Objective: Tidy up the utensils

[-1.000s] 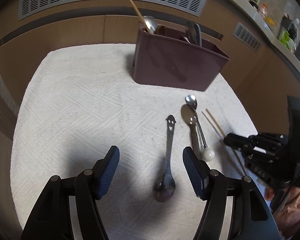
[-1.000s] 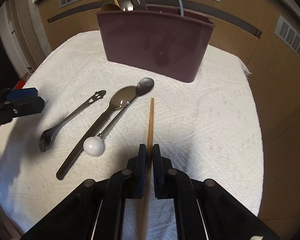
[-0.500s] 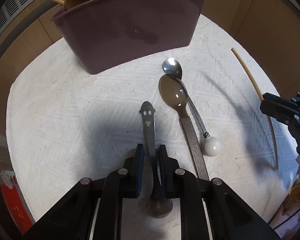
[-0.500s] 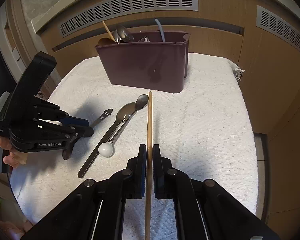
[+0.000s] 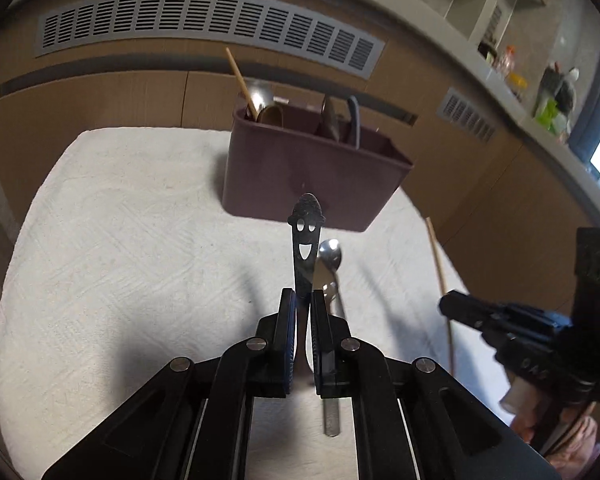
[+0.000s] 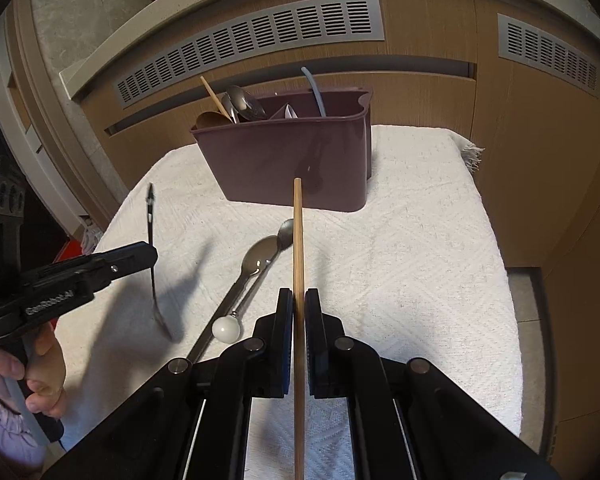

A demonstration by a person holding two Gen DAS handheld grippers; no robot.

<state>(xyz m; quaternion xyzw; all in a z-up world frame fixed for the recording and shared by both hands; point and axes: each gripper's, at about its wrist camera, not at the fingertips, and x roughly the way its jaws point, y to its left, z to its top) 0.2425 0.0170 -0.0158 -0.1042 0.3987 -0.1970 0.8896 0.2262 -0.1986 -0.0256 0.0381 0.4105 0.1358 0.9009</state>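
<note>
Smiley-handled spoon (image 5: 305, 236): clamped in the left gripper (image 5: 303, 300), held above the white cloth (image 5: 120, 248). Chopstick (image 6: 298, 240): gripped by the right gripper (image 6: 299, 300). Two spoons (image 6: 256, 264) are laid before the maroon caddy (image 6: 284, 160).

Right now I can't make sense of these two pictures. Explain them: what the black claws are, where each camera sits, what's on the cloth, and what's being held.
There is no robot here. A person holds a two-finger clamp in each hand, and each clamp has a wide-angle camera that looks along its fingers. The left gripper is shut on a smiley-handled spoon, lifted clear of the white cloth. The right gripper is shut on a wooden chopstick. Each camera also sees the other clamp at its edge. On the cloth lie a large spoon and a thin spoon with a white ball end, side by side. Behind them stands a maroon utensil caddy that already holds several utensils.
</note>
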